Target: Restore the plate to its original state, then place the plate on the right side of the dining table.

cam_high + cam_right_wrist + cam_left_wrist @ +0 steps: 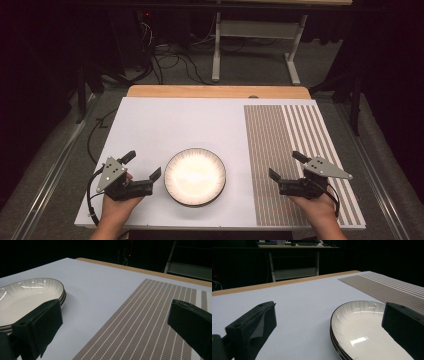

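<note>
A stack of white plates with dark-streaked rims sits near the front middle of the white table top. My left gripper rests just left of the stack, open, with nothing between its jaws; its right jaw hangs over the plate rim in the left gripper view. My right gripper is open over the brown striped placemat, empty, to the right of the plates. The placemat runs under its jaws. A hand holds each gripper from the front edge.
A wooden strip borders the table's far edge. Beyond it stand a metal table frame and loose cables on the floor. The far half of the white top lies bare.
</note>
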### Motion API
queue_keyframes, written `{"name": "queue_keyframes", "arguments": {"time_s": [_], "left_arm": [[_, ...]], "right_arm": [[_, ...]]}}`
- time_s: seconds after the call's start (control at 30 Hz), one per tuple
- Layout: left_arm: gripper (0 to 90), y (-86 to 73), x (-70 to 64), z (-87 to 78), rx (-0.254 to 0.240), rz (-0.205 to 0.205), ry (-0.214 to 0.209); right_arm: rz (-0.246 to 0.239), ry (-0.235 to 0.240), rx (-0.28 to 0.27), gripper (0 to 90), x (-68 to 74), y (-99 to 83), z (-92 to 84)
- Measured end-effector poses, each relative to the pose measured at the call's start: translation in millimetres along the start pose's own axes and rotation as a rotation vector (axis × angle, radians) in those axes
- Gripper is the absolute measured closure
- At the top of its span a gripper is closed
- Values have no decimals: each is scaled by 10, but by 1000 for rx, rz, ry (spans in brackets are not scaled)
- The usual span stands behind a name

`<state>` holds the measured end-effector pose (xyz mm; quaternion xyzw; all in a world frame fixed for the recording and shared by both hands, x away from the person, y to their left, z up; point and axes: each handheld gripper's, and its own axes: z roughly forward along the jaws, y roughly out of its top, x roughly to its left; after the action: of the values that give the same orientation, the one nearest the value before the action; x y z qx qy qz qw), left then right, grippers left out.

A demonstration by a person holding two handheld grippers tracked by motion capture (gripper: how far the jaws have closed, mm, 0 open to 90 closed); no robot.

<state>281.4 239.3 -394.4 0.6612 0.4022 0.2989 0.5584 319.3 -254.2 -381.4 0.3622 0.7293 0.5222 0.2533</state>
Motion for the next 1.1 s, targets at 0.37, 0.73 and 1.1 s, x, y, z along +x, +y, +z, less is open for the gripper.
{"name": "queue_keyframes", "arguments": {"time_s": [0.37,0.73,1.1], "left_arm": [[2,8,-14,-5,-2,-1,8],[19,5,-8,-6,10,-2,9],[21,24,-30,3,20,9,-6]], "right_arm": [[-28,6,-24,7,27,32,-13],[-71,38,-32,183,176,119,15],[-107,50,3,511,335,243,100]]}}
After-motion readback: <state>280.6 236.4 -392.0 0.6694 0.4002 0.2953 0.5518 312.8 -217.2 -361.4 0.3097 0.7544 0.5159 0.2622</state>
